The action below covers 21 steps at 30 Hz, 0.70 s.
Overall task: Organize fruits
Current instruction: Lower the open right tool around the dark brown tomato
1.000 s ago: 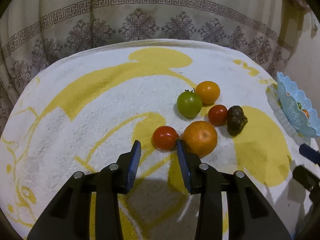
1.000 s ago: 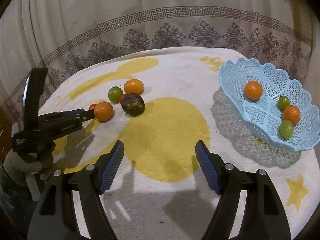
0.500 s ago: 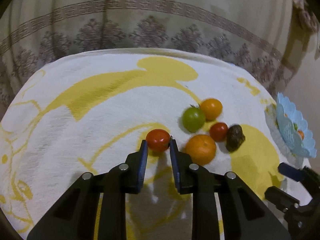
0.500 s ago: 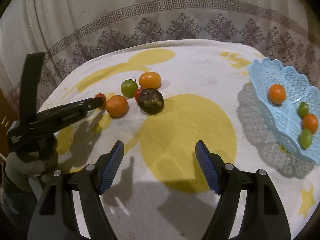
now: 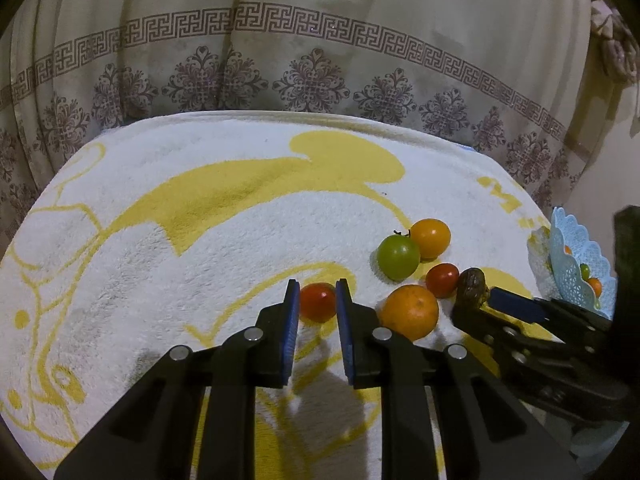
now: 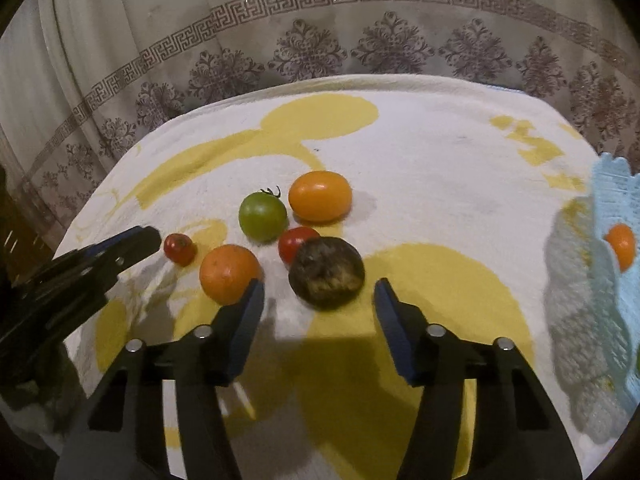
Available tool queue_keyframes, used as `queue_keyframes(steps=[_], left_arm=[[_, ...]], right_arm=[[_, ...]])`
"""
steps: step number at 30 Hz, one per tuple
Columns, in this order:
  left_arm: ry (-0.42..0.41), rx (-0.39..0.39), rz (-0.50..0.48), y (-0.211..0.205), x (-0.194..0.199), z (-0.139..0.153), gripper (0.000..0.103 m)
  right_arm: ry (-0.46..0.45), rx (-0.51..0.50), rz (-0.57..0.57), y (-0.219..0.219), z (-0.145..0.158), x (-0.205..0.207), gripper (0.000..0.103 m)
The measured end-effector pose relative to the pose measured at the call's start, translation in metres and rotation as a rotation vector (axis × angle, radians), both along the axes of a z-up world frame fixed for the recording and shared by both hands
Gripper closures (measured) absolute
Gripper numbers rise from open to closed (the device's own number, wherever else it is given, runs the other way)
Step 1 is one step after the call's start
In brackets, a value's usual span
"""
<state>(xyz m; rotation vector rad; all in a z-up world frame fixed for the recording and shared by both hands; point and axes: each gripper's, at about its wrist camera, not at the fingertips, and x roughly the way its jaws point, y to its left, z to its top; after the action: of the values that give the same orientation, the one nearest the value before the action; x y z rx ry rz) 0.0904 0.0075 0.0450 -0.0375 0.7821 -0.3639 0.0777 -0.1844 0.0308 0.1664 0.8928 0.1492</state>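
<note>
Left wrist view: the left gripper (image 5: pixel 317 304) has its blue-padded fingers (image 5: pixel 291 312) set either side of a small round red cherry tomato (image 5: pixel 318 302) on the white-and-yellow fleece blanket (image 5: pixel 200 240). They look closed against its flanks, though true contact is hard to confirm. That tomato should be light, thin-skinned and slick, so a gentle squeeze across its widest part seems wise. Just to its right sits a dimpled orange citrus fruit (image 5: pixel 410 312), close enough to get nudged on the lift. Bare blanket lies off to the left.

Right wrist view: the right gripper (image 6: pixel 320 300) is spread wide, holding nothing, lined up on a dark, wrinkled, spoiled-looking round fruit (image 6: pixel 327 272). It probably handles soft and mushy, so grip low and lightly. A second red tomato (image 6: pixel 296 242) touches its back. The pale blue lattice plastic basket (image 6: pixel 612 200) waits at the right edge, with bare blanket between.
</note>
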Motion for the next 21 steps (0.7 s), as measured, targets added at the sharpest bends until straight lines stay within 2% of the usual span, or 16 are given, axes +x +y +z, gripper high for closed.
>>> queue_keyframes(steps=[3, 4, 7, 9, 10, 11, 17, 18, 21], left_arm=[[-0.003, 0.014, -0.018, 0.001, 0.000, -0.001, 0.084], [0.000, 0.017, -0.024, 0.001, 0.000, -0.002, 0.084], [0.019, 0.020, -0.032, 0.002, 0.002, -0.006, 0.082], [0.031, 0.027, -0.043, 0.002, 0.003, -0.010, 0.070], [0.030, 0.030, -0.051, 0.001, 0.002, -0.011, 0.058], [0.026, 0.033, -0.053, 0.000, 0.002, -0.011, 0.056], [0.027, 0.059, -0.065, -0.013, 0.003, -0.019, 0.057], [0.029, 0.063, -0.061, -0.014, 0.004, -0.021, 0.063], [0.042, 0.070, -0.041, -0.015, 0.010, -0.026, 0.071]], right_arm=[[0.001, -0.010, -0.017, -0.001, -0.005, 0.003, 0.058], [0.001, -0.011, -0.029, -0.003, -0.005, 0.003, 0.064], [-0.003, 0.026, -0.043, -0.010, -0.002, -0.004, 0.066], [-0.016, 0.022, -0.046, -0.012, 0.001, -0.009, 0.067], [-0.024, 0.023, -0.051, -0.014, 0.004, -0.013, 0.067], [-0.032, 0.026, -0.053, -0.015, 0.006, -0.016, 0.067], [-0.053, 0.042, -0.054, -0.018, 0.014, -0.029, 0.067], [-0.055, 0.044, -0.053, -0.019, 0.014, -0.030, 0.067], [-0.064, 0.055, -0.051, -0.018, 0.017, -0.036, 0.067]])
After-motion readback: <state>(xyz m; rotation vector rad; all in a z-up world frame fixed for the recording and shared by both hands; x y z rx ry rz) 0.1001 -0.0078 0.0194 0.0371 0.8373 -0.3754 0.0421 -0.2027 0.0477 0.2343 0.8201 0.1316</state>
